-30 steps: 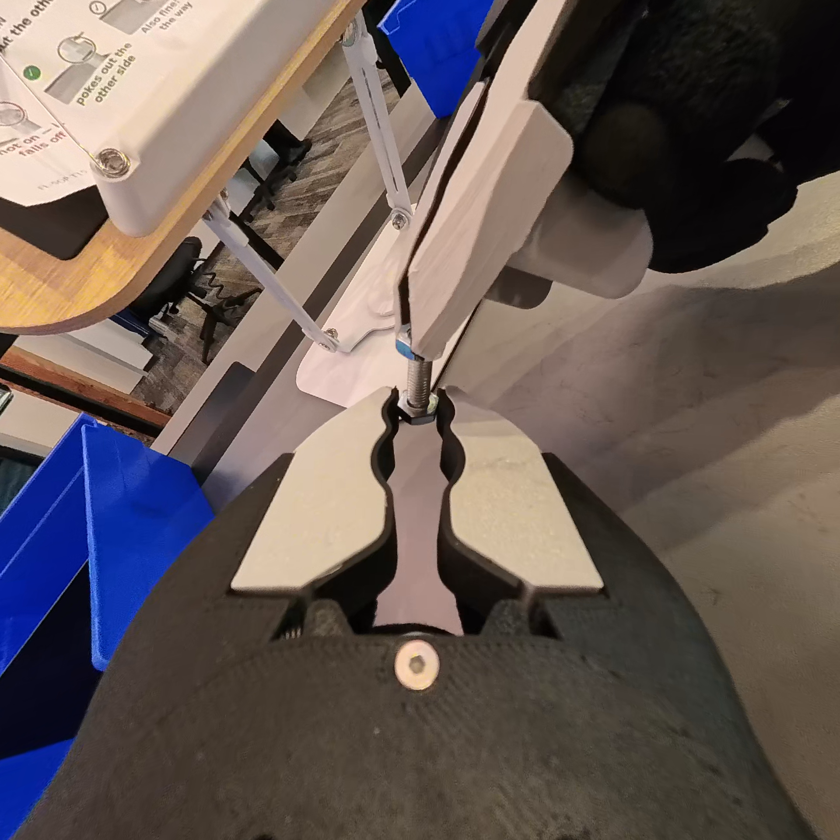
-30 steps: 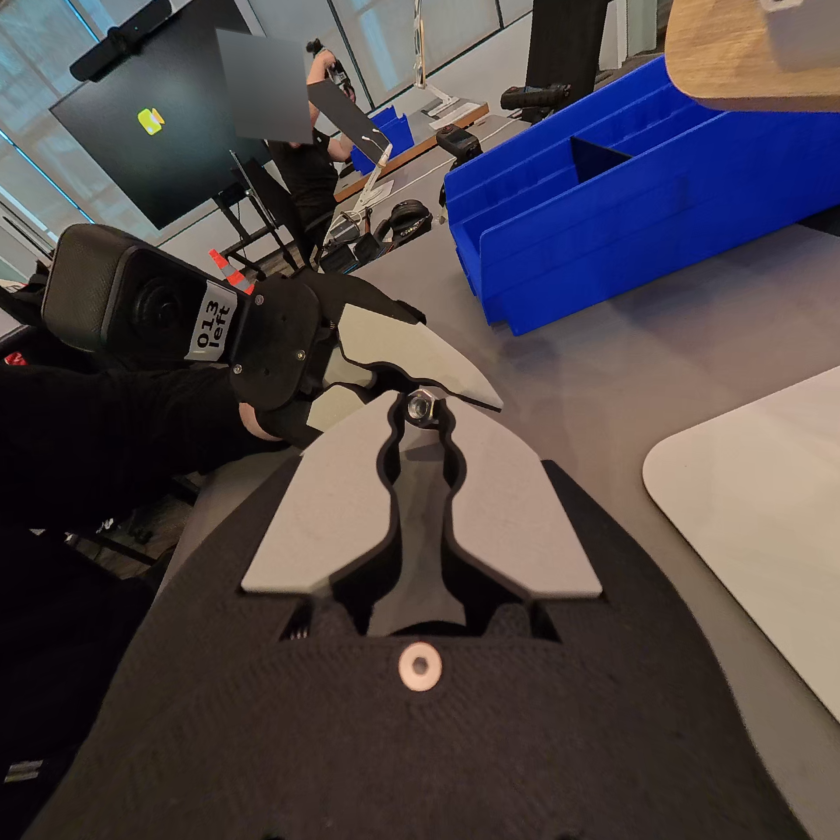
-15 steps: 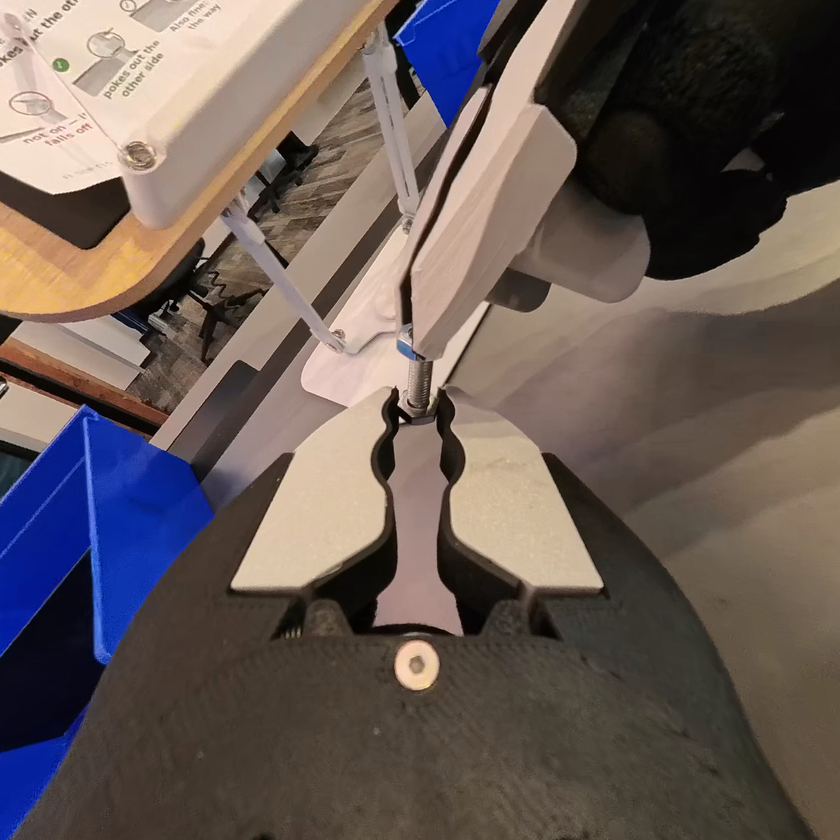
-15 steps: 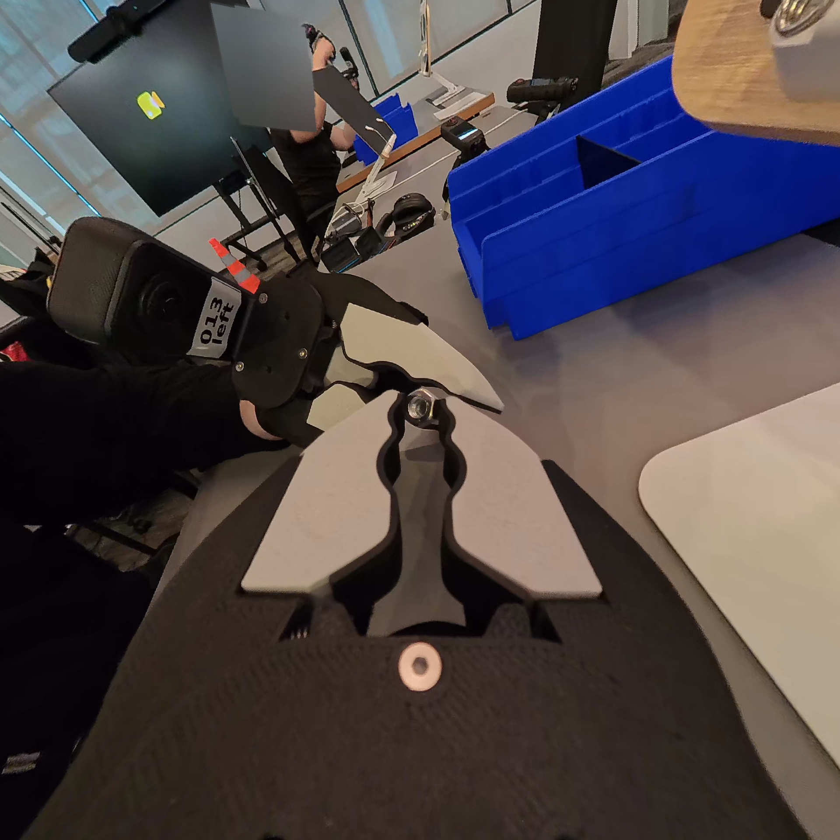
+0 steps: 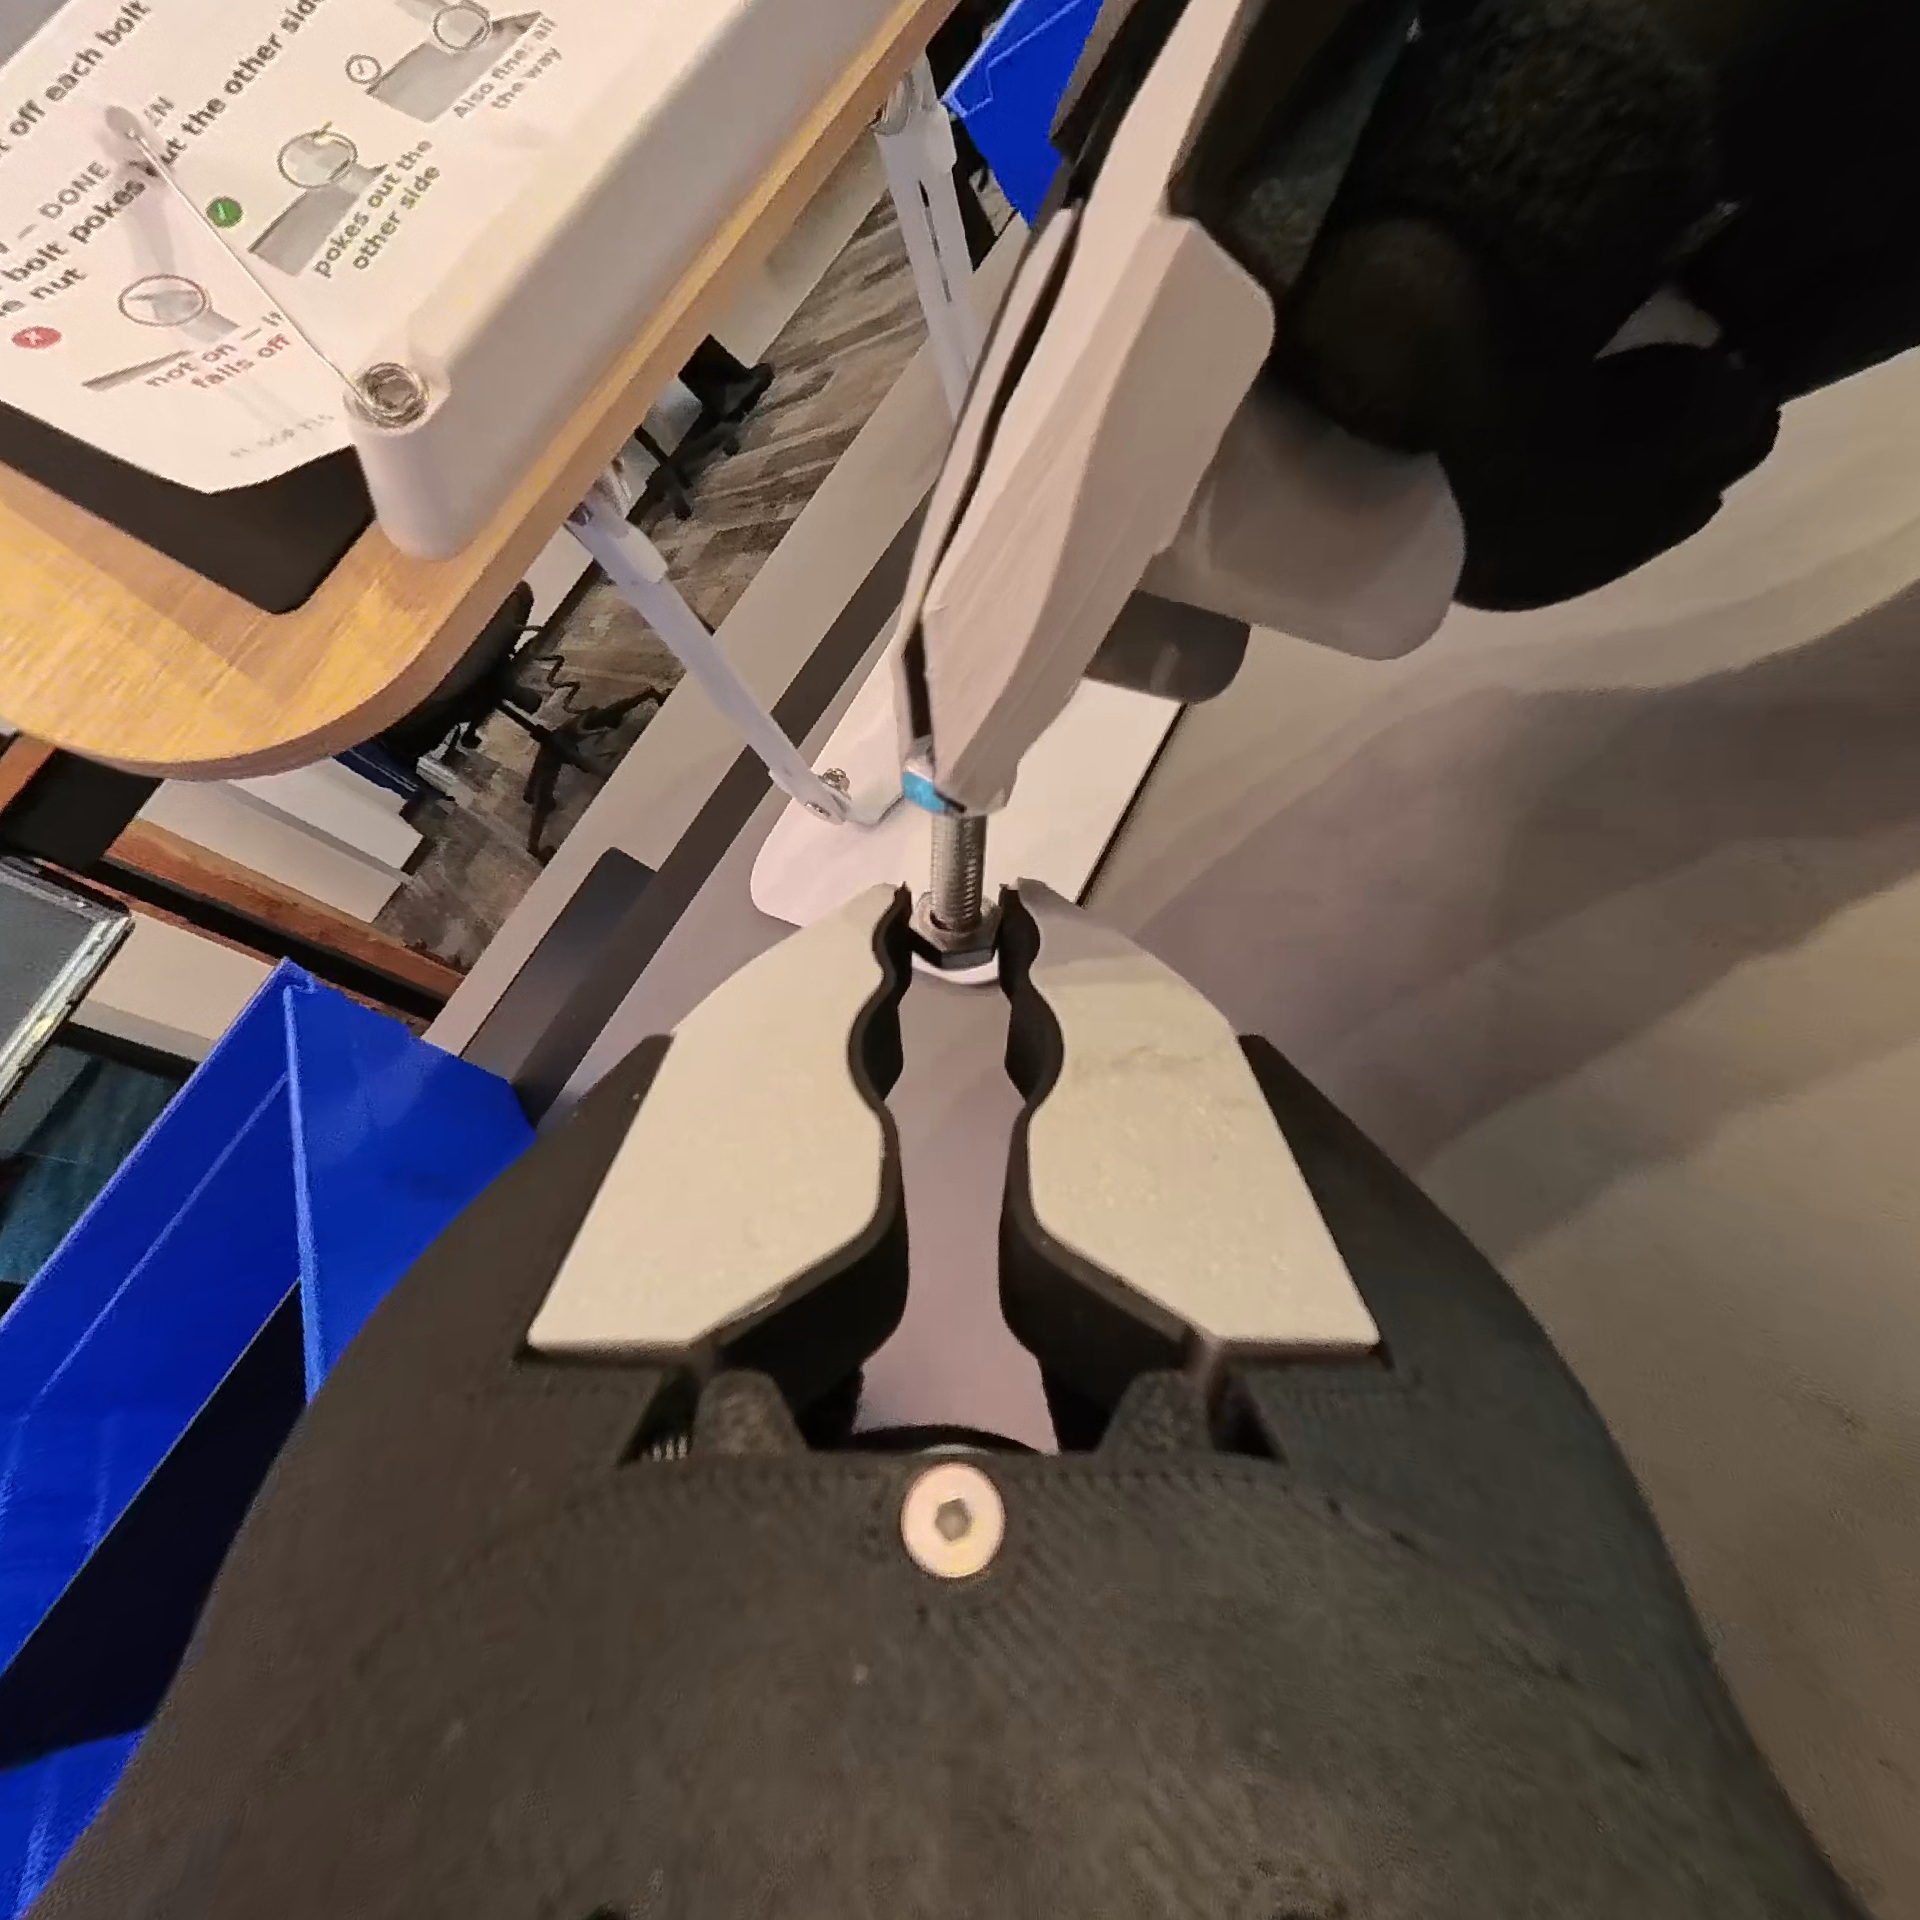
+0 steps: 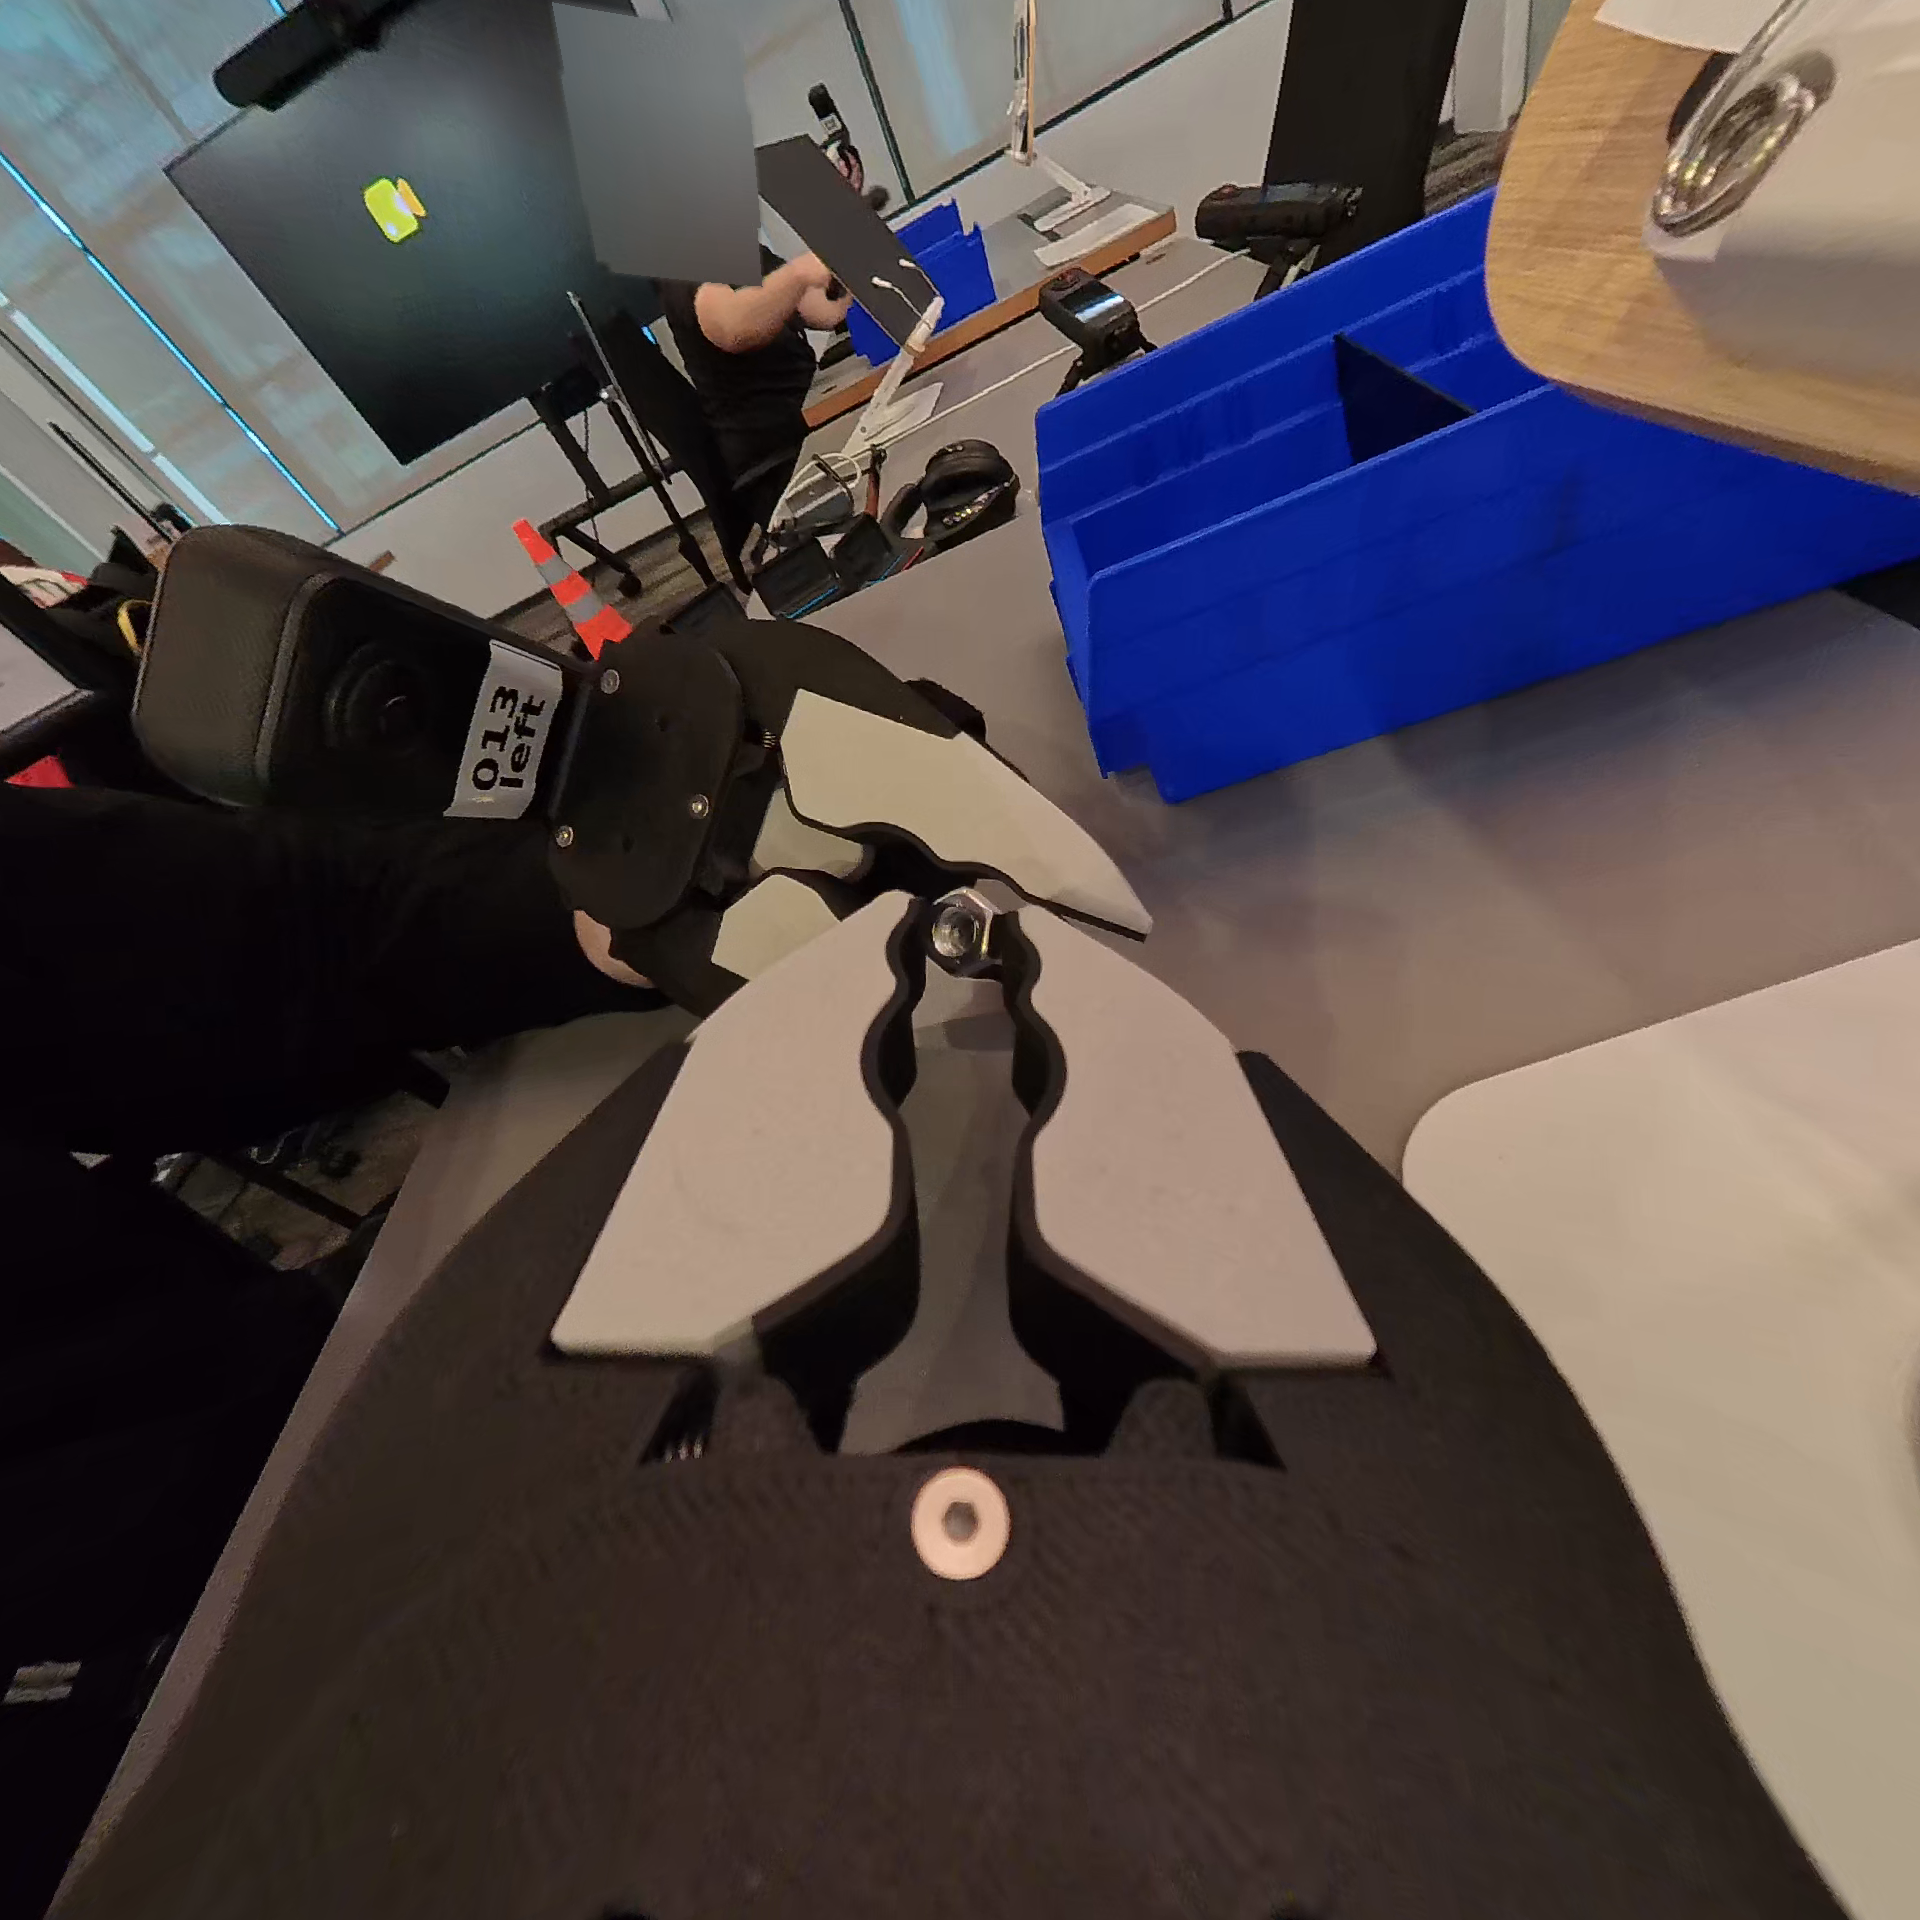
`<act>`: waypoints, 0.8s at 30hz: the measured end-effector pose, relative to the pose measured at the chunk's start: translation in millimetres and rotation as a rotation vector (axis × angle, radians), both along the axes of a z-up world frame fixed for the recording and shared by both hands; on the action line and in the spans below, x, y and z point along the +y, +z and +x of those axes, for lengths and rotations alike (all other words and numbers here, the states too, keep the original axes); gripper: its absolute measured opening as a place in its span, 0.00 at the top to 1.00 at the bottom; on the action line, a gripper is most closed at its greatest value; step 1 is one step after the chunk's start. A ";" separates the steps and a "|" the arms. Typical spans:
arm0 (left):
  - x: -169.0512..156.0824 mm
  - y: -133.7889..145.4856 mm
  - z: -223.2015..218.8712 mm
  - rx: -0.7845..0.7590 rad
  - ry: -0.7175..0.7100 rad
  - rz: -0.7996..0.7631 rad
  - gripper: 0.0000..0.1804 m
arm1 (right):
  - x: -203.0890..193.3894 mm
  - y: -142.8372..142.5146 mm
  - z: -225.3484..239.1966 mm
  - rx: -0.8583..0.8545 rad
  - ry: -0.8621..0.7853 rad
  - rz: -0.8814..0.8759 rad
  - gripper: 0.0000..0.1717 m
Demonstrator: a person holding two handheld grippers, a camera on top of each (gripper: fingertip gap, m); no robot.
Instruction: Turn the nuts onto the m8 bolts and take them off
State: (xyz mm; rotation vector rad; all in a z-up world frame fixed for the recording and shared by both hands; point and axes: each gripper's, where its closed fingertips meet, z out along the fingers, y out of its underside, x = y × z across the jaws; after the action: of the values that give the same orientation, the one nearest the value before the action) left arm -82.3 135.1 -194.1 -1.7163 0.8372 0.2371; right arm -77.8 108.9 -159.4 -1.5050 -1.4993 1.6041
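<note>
In the left wrist view my left gripper (image 5: 954,925) is shut on the hex head of a silver threaded bolt (image 5: 951,868). The bolt's shaft runs away from the fingertips to the right gripper's fingers (image 5: 1039,582), which come down from above. A blue-marked piece (image 5: 920,790) sits at their tips, at the shaft's far end. In the right wrist view my right gripper (image 6: 964,925) is shut on a silver hex nut (image 6: 961,928), seen end-on with its hole facing me. The left gripper's grey fingers (image 6: 935,810) reach in from the left, just behind the nut. Both are held above the grey table (image 6: 1403,883).
A blue divided bin (image 6: 1403,582) stands on the table beyond the grippers; it also shows in the left wrist view (image 5: 208,1247). A wooden board with a white box and instruction sheet (image 5: 312,260) lies at upper left. A white pad (image 6: 1714,1299) lies to the right. A person works at a far table. My two grippers' fingertips are within a few centimetres of each other.
Both grasps hold unchanged. The pair of grippers has shifted slightly, so the board and blue bin have slid across both views. The length of thread showing looks about the same.
</note>
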 end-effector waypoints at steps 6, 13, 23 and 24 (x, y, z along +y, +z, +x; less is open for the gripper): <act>-3.5 8.6 2.9 -0.025 -0.019 0.036 0.91 | -1.9 8.8 2.4 0.055 0.040 -0.117 0.92; -4.2 10.0 2.8 -0.020 -0.015 0.043 0.92 | -4.1 9.9 2.2 0.058 0.034 -0.065 0.92; -3.9 10.2 3.3 -0.053 -0.019 0.031 0.91 | -5.0 9.9 2.0 0.060 0.021 -0.006 0.92; -3.9 10.3 3.3 -0.057 -0.020 0.031 0.91 | -4.7 10.0 2.0 0.060 0.018 -0.002 0.92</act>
State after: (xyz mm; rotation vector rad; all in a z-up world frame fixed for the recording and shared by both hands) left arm -79.0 131.2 -183.9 -1.6771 0.8047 0.1853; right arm -75.8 104.2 -149.4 -1.4354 -1.4828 1.6468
